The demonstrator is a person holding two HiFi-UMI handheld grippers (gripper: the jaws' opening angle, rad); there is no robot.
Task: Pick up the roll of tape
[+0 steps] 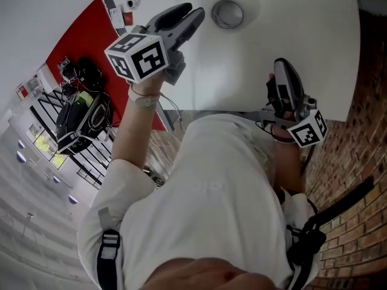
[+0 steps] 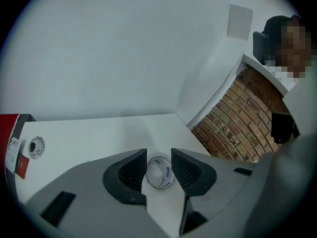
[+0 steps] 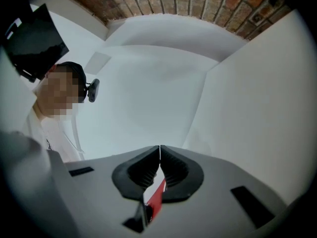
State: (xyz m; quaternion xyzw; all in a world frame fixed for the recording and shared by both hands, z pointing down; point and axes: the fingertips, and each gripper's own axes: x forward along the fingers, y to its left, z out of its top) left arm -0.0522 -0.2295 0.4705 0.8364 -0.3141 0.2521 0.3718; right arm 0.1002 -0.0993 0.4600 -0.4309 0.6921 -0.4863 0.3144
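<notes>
The roll of tape [image 1: 227, 13], a small clear ring with blue print, lies flat on the white table [image 1: 302, 29]. My left gripper [image 1: 193, 9] hangs over the table just left of the roll, with its jaws apart. In the left gripper view the roll [image 2: 161, 172] shows in the gap beyond the two dark fingertips, and neither pad touches it; the left gripper [image 2: 159, 153] holds nothing. My right gripper [image 1: 280, 65] is at the table's near edge, pointing level. Its jaws meet tip to tip in the right gripper view [image 3: 159, 150], with nothing between them.
A red panel [image 1: 91, 29] and a small white round device [image 1: 132, 2] lie at the table's left end. Brick [image 1: 363, 138] runs along the right. Black bags on a rack [image 1: 84, 110] stand lower left. Another person [image 2: 290, 38] is at the far right.
</notes>
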